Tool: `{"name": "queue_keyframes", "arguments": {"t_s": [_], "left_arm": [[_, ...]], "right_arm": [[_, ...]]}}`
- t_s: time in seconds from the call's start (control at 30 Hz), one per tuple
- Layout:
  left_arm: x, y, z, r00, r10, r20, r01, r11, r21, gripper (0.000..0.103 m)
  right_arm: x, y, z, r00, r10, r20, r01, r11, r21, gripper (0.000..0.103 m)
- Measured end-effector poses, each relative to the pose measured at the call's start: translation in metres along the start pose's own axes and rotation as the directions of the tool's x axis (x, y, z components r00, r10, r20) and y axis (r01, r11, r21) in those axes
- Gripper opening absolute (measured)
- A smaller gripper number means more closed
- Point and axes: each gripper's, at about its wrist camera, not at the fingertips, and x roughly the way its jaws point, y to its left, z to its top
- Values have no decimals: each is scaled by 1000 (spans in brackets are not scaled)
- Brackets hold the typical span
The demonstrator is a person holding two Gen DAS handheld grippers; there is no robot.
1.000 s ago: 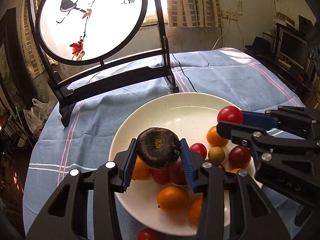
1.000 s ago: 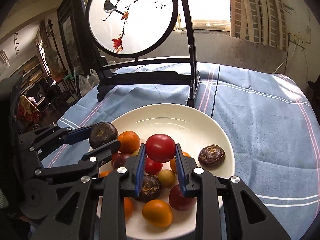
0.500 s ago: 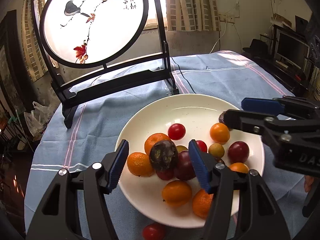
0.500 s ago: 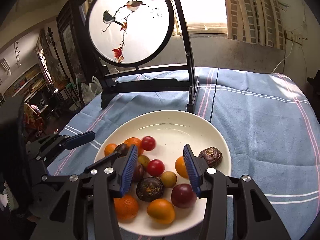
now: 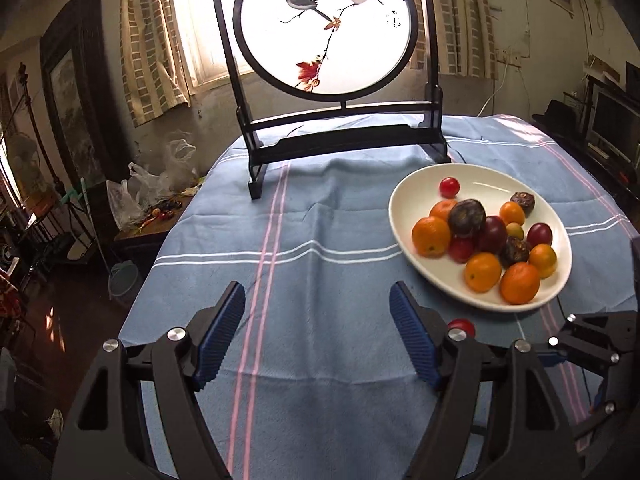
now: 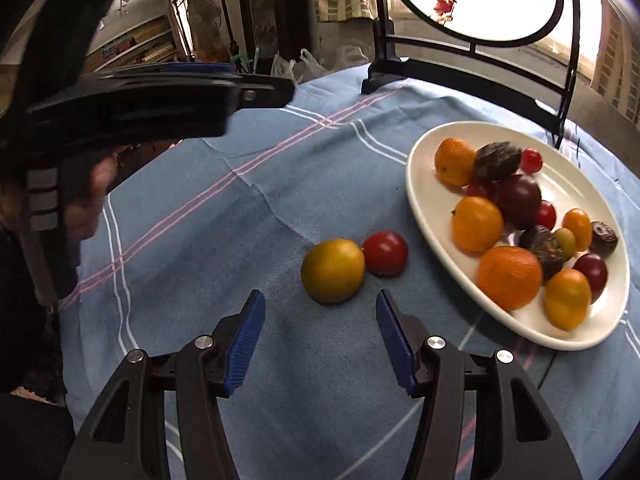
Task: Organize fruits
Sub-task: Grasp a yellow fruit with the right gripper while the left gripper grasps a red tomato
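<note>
Just beside the white plate (image 6: 436, 216), on the blue cloth (image 6: 248, 216), a yellow-orange fruit (image 6: 333, 270) & a red tomato (image 6: 385, 253) touch, not yet plated. Right gripper (image 6: 320, 334) lines up w/ them, jaws opening, nothing between. Left gripper (image 5: 318, 334) opening, empty, clear of the plate.

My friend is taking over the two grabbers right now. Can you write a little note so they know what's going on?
Left gripper: empty, jaws opening over bare blue tablecloth.
Right gripper: empty, jaws opening, just short of the yellow-green fruit.
Done: the white plate holds a heap of oranges, tomatoes and dark fruits.
Left: the yellow-green fruit and the red tomato beside it lie on the cloth, near the plate. Probably take those next.
</note>
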Motion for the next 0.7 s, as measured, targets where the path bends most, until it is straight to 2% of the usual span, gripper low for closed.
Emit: {"name": "queue_keyframes", "arguments": {"t_s": [0.13, 0.23, 0.43, 0.57, 0.7], "left_arm": [[-6, 7, -14, 1000, -5, -11, 5, 1000, 13, 76], [-4, 0, -17, 999, -30, -17, 30, 999, 29, 76], [8, -36, -22, 994, -94, -47, 99, 988, 116, 76], [21, -69, -32, 983, -154, -98, 171, 963, 207, 76], [38, -97, -39, 977, -164, -139, 197, 943, 267, 75]], "right_arm": [[19, 3, 9, 1000, -13, -22, 14, 1000, 13, 55], [19, 0, 14, 999, -53, 5, 53, 998, 23, 35], [-1, -5, -4, 998, -59, 19, 59, 998, -4, 34], [-28, -18, -23, 998, -62, 34, 61, 998, 6, 35], [-47, -38, -41, 995, -89, 40, 87, 995, 54, 35]]}}
